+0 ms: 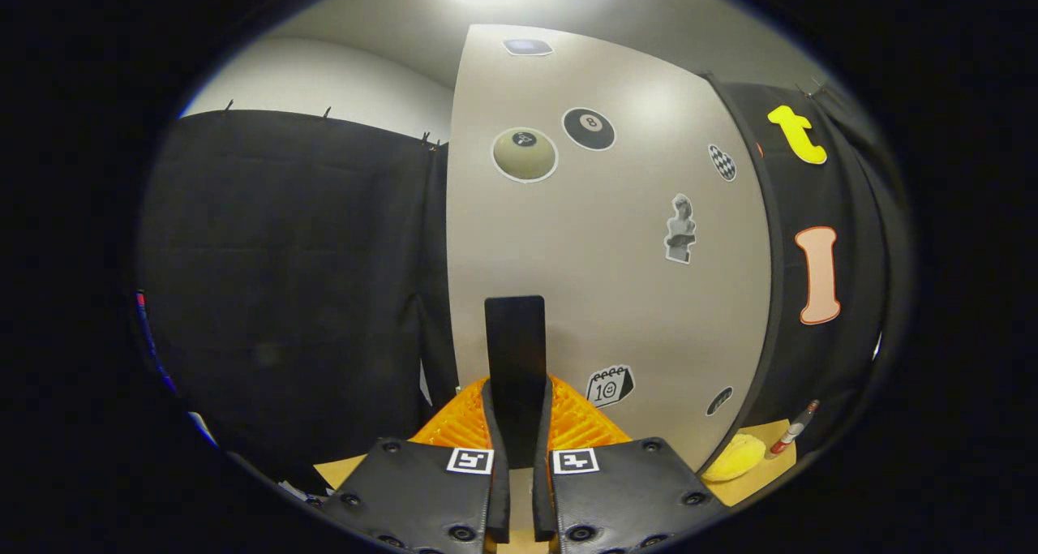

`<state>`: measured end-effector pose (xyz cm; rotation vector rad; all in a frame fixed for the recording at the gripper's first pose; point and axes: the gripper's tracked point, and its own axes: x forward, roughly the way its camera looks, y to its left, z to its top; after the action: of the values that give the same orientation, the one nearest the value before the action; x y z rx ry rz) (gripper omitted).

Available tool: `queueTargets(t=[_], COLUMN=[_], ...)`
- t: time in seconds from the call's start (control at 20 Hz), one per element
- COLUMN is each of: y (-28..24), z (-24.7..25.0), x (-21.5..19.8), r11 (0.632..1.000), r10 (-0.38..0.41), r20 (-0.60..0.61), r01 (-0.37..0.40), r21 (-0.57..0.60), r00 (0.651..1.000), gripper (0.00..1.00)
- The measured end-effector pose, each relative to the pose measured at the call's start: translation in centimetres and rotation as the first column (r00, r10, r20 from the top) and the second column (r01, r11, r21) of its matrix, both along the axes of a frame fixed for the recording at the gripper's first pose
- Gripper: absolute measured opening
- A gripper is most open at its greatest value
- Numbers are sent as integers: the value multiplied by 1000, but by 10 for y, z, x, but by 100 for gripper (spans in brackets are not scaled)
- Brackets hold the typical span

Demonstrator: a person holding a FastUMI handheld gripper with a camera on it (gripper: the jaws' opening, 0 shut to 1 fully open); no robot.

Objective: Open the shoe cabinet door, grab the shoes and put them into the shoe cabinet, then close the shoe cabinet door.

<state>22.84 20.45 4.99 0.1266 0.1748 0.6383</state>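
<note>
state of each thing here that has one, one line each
claw: shut on the black handle, a finger on each side
black handle: upright on the door, clamped between the fingers
cabinet door: swung edge-on toward the camera, seemingly open
yellow shoe: on the floor beside the door, not yet in the cabinet

pale stickered cabinet door, black handle

The cabinet door is pale beige with stickers, its handle black. The surface is tan; a yellow plush object lies at right.
</note>
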Motion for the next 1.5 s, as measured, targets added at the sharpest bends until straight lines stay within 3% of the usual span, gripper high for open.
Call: queueTargets(t=[0.5,1.0,1.4,1.5], y=[-41,-100,-170,-173], z=[0,-2,-9,-13], x=[-17,-23,-12,-18], r11=[999,968,898,907], r10=[-23,-228,-431,-421], r20=[-5,11,2,-53], r01=[23,228,429,420], r21=[-44,-104,-96,-34], r00=[1000,973,902,905], gripper=[12,11,8,6])
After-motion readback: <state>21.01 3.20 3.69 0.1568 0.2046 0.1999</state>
